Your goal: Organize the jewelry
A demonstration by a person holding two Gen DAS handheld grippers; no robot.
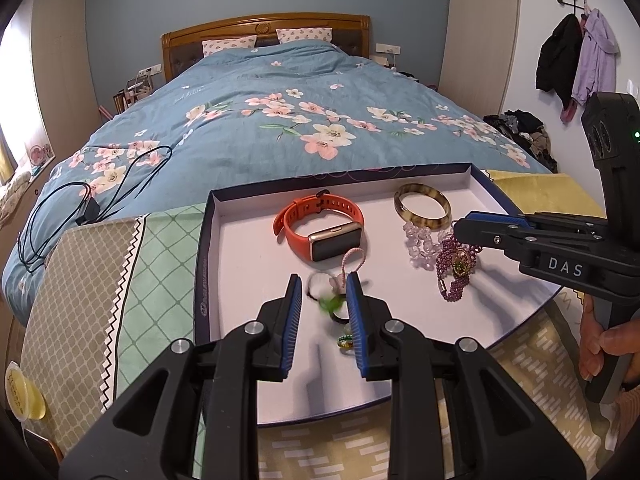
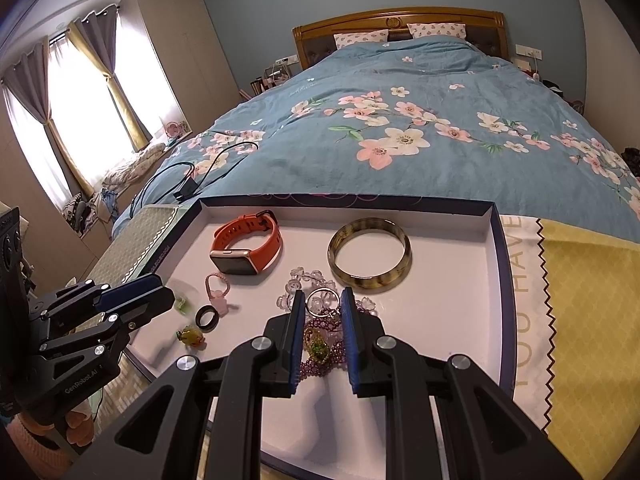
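A shallow white-lined box tray holds the jewelry. In it lie an orange smartwatch, a horn-coloured bangle, a clear bead bracelet, a purple bead bracelet with a green-gold pendant, a silver ring, a pink charm, a black ring and a yellow-green ring. My left gripper is open over small blurred green and pink pieces. My right gripper is open, astride the purple bracelet and silver ring.
The tray rests on patterned cloths at the foot of a bed with a blue flowered quilt. A black cable and charger lie on the quilt to the left. A yellow cloth lies right of the tray.
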